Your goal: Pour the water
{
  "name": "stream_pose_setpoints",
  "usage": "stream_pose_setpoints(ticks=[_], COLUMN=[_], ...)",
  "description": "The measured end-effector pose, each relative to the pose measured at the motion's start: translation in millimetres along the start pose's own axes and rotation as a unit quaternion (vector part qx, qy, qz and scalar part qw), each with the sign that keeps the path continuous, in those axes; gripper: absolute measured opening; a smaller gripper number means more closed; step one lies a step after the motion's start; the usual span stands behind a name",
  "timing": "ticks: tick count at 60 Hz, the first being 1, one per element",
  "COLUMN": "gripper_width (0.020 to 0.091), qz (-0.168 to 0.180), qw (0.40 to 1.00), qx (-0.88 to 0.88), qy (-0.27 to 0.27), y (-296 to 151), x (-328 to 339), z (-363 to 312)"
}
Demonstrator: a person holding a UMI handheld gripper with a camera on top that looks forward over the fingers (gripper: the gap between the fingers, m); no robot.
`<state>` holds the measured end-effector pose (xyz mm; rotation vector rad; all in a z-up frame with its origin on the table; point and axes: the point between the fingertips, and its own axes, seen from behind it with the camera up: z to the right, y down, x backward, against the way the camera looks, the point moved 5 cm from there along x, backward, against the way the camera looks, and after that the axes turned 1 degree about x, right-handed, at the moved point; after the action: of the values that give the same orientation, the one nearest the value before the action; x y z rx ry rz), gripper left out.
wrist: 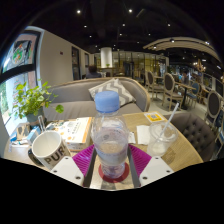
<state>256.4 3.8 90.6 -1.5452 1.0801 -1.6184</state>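
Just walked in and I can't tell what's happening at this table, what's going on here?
A person is working a handheld gripper at a café table. A clear water bottle with a blue cap stands upright between the fingers, whose pink pads sit at either side of it. Whether they press on it cannot be told. A clear glass waits just beyond the fingers to the right, and a white mug to the left. No pouring has begun.
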Motion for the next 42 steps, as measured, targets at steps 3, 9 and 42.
stream_pose_setpoints(ticks=[3, 9, 42], gripper_width=[0.0689, 0.0846, 0.0854], qz=[-0.007, -0.037, -0.090], qw=[1.000, 0.999, 0.995], qx=[-0.005, -0.006, 0.000], qy=[-0.001, 0.011, 0.038], y=[-1, 4, -5], x=[6, 28, 267], z=[-1, -2, -72])
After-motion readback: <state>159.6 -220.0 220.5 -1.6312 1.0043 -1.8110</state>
